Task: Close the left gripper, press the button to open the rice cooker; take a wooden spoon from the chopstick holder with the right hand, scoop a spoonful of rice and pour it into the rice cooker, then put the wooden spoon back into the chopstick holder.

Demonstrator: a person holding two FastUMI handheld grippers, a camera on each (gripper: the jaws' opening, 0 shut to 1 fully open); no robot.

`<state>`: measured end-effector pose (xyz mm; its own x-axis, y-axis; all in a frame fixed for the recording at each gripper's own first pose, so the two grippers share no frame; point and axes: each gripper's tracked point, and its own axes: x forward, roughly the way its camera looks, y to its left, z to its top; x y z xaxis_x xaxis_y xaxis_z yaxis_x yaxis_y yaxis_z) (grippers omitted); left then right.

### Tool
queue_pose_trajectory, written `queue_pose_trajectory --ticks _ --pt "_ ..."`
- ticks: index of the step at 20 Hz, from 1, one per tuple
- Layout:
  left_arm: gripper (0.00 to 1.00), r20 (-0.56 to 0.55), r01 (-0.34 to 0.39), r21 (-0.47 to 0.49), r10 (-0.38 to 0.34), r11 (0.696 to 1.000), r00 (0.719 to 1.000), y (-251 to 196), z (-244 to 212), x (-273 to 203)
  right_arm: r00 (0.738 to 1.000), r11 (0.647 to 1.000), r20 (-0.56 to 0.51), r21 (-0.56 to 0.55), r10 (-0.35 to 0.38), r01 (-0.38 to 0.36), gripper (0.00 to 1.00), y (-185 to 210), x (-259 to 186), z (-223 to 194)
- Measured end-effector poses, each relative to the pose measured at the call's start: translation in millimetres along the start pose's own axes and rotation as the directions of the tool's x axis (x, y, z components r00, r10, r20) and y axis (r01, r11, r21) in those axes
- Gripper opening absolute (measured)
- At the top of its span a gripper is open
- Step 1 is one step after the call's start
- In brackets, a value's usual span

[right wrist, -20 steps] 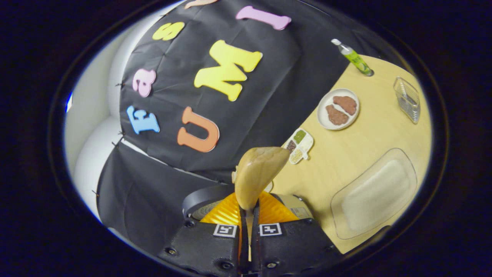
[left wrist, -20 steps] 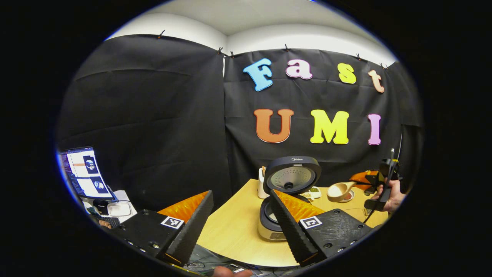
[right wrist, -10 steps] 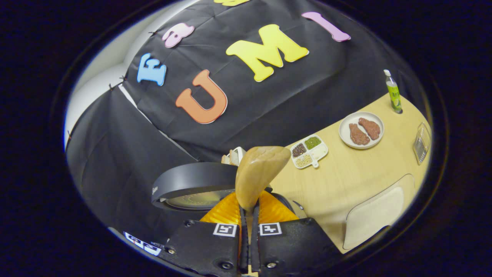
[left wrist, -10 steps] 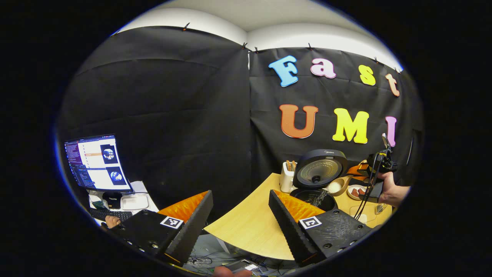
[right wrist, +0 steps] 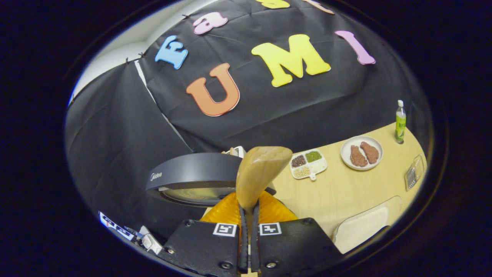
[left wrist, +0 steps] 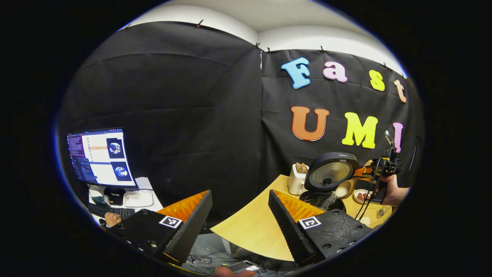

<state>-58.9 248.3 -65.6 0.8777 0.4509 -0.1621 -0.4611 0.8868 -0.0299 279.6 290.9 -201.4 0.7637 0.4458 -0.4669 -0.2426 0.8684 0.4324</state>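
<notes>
"Midea" on rice cooker lid [right wrist: 192, 171]

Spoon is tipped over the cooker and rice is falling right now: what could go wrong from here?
1. In the left gripper view the rice streams off the spoon near the pot rim, so some grains may land on the table.
2. The raised lid stands close behind the spoon; lifting it carelessly could knock the lid.
3. The right gripper pinches only the handle's end, so the spoon may twist on the way back to the holder.

Black cloth wall [left wrist: 173, 107], white ceiling [left wrist: 269, 15], pale wooden table [right wrist: 346, 188], lit monitor [left wrist: 100, 156] on a side desk [left wrist: 144, 182]
</notes>
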Motion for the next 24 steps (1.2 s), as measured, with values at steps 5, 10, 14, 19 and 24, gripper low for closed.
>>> queue_pose_trajectory --ticks 5,10,14,19,24 --pt "0.95 -0.002 0.004 -0.003 -0.004 1.000 1.000 4 -3 0 1.000 0.995 0.021 -0.100 -0.013 0.015 0.08 11 -9 1" --pt "0.95 0.008 0.001 -0.007 -0.001 1.000 1.000 6 -2 -2 0.998 0.968 0.058 -0.251 -0.010 0.024 0.08 25 -11 -3" --pt "0.95 0.011 0.012 -0.007 -0.012 1.000 1.000 4 -1 -3 0.997 0.926 0.083 -0.376 0.006 0.026 0.08 41 -15 -7" --pt "0.95 0.016 0.032 -0.002 -0.032 0.999 0.999 -1 1 -4 0.993 0.868 0.114 -0.495 0.021 0.038 0.08 54 -21 -9" --pt "0.95 0.009 0.053 0.009 -0.053 0.999 0.999 -7 -1 -3 0.987 0.785 0.155 -0.616 0.041 0.064 0.08 70 -30 -8"
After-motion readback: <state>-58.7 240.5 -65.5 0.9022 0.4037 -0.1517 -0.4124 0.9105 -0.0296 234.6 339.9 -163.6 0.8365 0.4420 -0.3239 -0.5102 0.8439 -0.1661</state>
